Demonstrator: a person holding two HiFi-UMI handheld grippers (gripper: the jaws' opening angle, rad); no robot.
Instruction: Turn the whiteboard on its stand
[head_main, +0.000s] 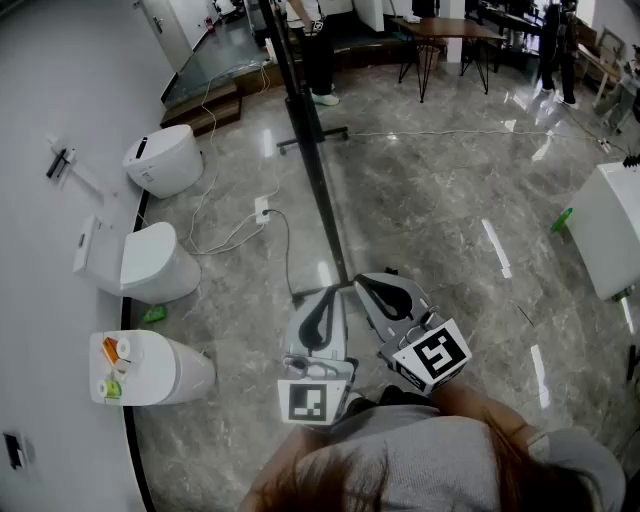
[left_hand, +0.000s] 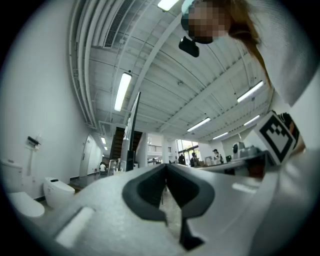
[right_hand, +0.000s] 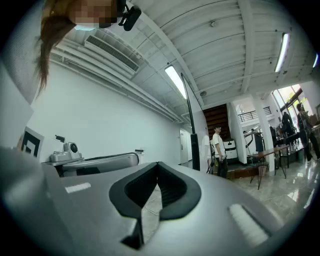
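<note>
Whiteboard (head_main: 312, 160) stands edge-on at 12 o'clock, just ahead. Left gripper (head_main: 322, 318) and right gripper (head_main: 385, 298) both closed, empty, held close to the chest, probably lining up before reaching for its edge

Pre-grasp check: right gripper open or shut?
Shut: the right gripper has its fingers meeting at the tips, nothing between them.
</note>
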